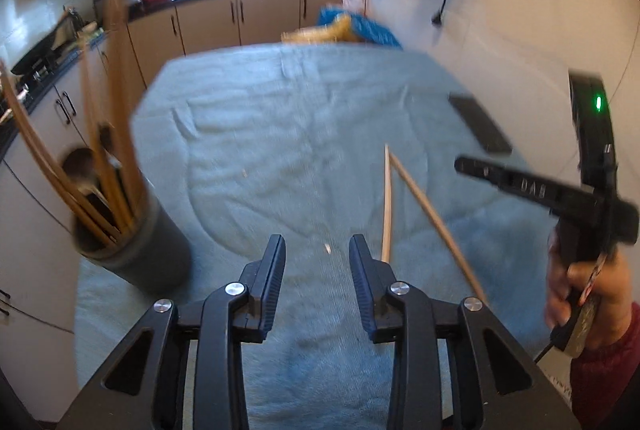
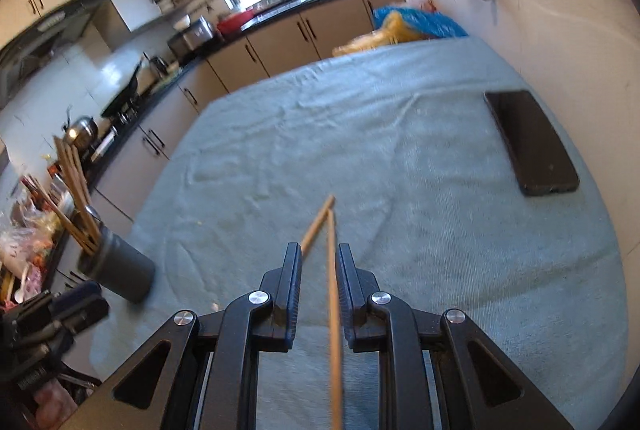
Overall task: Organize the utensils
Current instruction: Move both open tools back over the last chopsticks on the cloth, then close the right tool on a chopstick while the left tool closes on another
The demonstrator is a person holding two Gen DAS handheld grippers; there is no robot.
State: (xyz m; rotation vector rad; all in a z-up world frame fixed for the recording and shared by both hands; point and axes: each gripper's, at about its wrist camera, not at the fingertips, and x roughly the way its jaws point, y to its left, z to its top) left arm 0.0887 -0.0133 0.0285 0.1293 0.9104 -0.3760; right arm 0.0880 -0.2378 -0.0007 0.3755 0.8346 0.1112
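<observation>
Task partly done, as judged from the layout: many chopsticks [image 1: 100, 150] already upright in the dark cup [image 1: 140, 254] at the left edge of the cloth-covered counter [image 1: 260, 118]. Two loose chopsticks [image 1: 387, 198] left on the cloth, tips touching at the far end and splaying apart toward the camera in a narrow V. No other loose utensil visible on the cloth; a dark phone [image 2: 530, 142] flat near the right edge, well apart from the chopsticks. Left tongs [image 1: 317, 250] partly open, nothing between the jaws, pointed down at bare cloth, with the nearer chopstick just beside the right jaw and outside the gap. Right tongs [image 2: 319, 262] narrowly open, angled down over the pair; in the right wrist view one chopstick running lengthwise through the gap, close to the right jaw, the other passing behind the left jaw. Pads not visibly pressing on either stick, so no grip confirmed; contact hard to judge through the motion blur. Cup well to the left of both tongs, closer to the left one. Remaining, by estimate: closing on the two loose chopsticks, lifting them, and dropping them into the cup with the rest. Right hand [image 1: 576, 290] visible on the handle of the right tongs in the left wrist view.
</observation>
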